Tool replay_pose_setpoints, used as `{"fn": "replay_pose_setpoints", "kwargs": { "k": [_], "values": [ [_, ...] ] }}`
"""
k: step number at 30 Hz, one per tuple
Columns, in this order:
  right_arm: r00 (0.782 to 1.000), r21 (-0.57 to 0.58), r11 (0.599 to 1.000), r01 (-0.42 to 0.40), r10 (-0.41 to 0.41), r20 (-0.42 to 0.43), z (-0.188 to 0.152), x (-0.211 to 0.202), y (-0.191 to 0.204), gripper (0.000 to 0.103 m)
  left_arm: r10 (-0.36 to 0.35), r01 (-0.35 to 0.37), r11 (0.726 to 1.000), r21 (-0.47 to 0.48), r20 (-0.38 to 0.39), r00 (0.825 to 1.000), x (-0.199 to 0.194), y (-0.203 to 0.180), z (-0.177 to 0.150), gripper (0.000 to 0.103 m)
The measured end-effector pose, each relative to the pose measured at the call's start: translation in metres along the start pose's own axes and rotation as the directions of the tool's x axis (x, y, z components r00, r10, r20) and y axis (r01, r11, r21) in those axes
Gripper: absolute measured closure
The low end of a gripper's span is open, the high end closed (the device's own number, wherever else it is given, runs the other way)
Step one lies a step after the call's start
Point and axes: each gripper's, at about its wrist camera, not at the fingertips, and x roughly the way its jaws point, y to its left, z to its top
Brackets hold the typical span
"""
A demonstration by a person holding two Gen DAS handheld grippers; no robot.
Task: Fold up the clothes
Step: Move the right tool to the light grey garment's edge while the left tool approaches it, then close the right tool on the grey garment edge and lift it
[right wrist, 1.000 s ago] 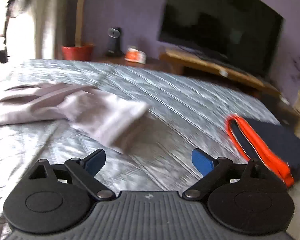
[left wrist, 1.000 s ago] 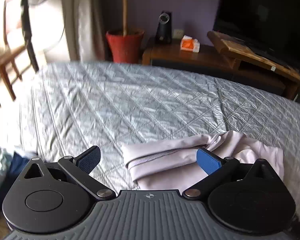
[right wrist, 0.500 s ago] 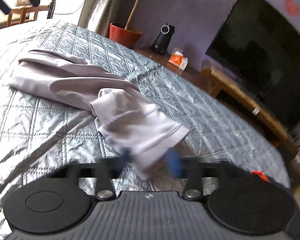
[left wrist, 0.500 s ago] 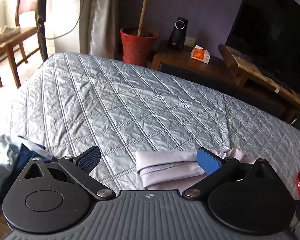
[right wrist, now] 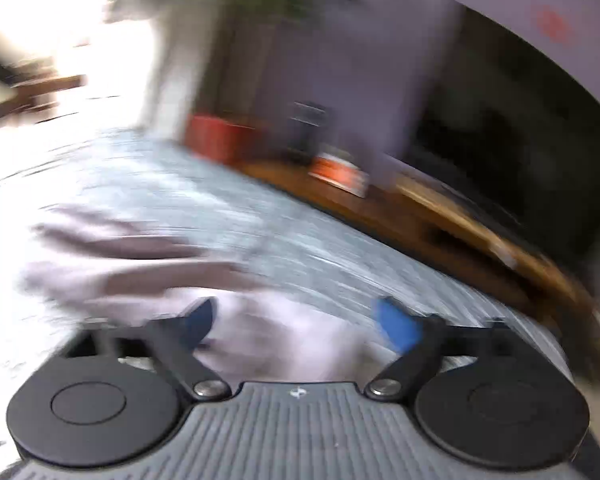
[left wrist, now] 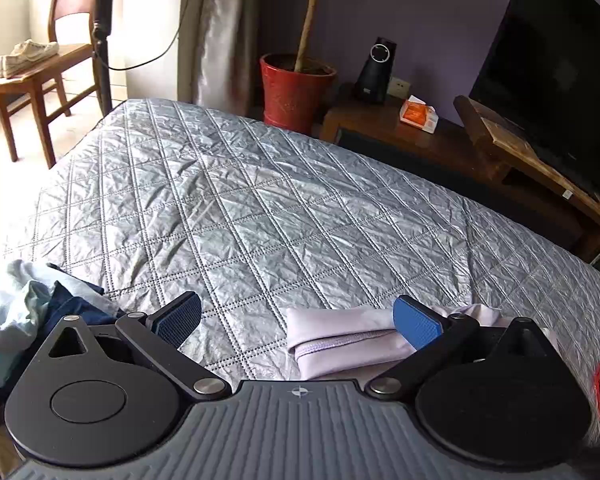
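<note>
Presently the left gripper [left wrist: 298, 316] hangs spread and empty, the lilac garment [left wrist: 340, 340] lying partly folded on the quilt [left wrist: 260, 208] just ahead, under its right finger. Though blurred, the right gripper [right wrist: 300, 322] is likewise spread over the cloth, presumably to take an edge.

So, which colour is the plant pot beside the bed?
Red. The plant pot shows best in the left wrist view; the right wrist view is blurred.
</note>
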Motion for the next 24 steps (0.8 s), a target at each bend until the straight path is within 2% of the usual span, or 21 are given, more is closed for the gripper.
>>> {"fn": "replay_pose_setpoints", "kwargs": {
  "k": [2,5,6,11,12,13,14,15,16,18,20,22,24],
  "values": [
    [0.996,-0.093,0.991,-0.091,0.092,0.010,0.007,0.008,0.036,0.018,0.007,-0.007,1.000,-0.002,0.000,1.000,0.000,0.002,0.001,0.000],
    [0.984,-0.188,0.966,-0.177,0.179,-0.010,0.013,0.026,0.077,0.025,0.018,-0.018,1.000,-0.005,-0.001,1.000,0.000,0.005,0.002,0.000],
    [0.980,-0.220,0.956,-0.196,0.197,-0.017,0.014,0.031,0.088,0.028,0.022,-0.022,1.000,-0.006,-0.001,1.000,0.001,0.006,0.002,0.000],
    [0.973,-0.344,0.911,-0.227,0.230,-0.034,0.018,0.052,0.118,0.028,0.026,-0.025,0.999,-0.045,0.004,1.000,-0.001,0.017,0.008,0.000],
    [0.973,-0.363,0.903,-0.227,0.229,-0.039,0.018,0.058,0.121,0.031,0.027,-0.026,0.998,-0.051,0.003,1.000,-0.001,0.019,0.008,0.000],
    [0.972,-0.364,0.902,-0.232,0.232,-0.046,0.019,0.063,0.123,0.047,0.028,-0.028,0.998,-0.056,0.002,1.000,-0.001,0.021,0.008,0.000],
    [0.969,-0.335,0.910,-0.244,0.239,-0.057,0.022,0.066,0.124,0.058,0.029,-0.029,0.998,-0.062,0.000,1.000,-0.001,0.023,0.009,0.000],
    [0.967,-0.293,0.922,-0.253,0.244,-0.067,0.026,0.070,0.121,0.091,0.030,-0.030,0.997,-0.067,-0.001,1.000,-0.001,0.025,0.009,0.000],
    [0.966,-0.229,0.939,-0.256,0.245,-0.077,0.032,0.075,0.113,0.100,0.031,-0.031,0.997,-0.071,-0.002,1.000,-0.001,0.026,0.010,0.000],
    [0.968,-0.070,0.966,-0.249,0.247,-0.036,0.045,0.075,0.087,0.100,0.032,-0.032,0.997,-0.069,-0.001,0.999,-0.002,0.028,0.010,0.000],
    [0.970,0.136,0.961,-0.241,0.235,0.059,0.060,0.066,0.050,0.100,0.034,-0.034,0.997,-0.073,0.004,0.999,-0.003,0.029,0.010,0.000],
    [0.965,0.346,0.908,-0.238,0.181,0.188,0.071,0.052,0.011,0.100,0.038,-0.037,0.996,-0.085,0.009,0.999,-0.005,0.031,0.010,0.000],
    [0.961,0.502,0.842,-0.197,0.063,0.271,0.080,0.038,-0.024,0.099,0.042,-0.040,0.994,-0.097,0.012,0.999,-0.005,0.033,0.011,0.000]
  ]
}}
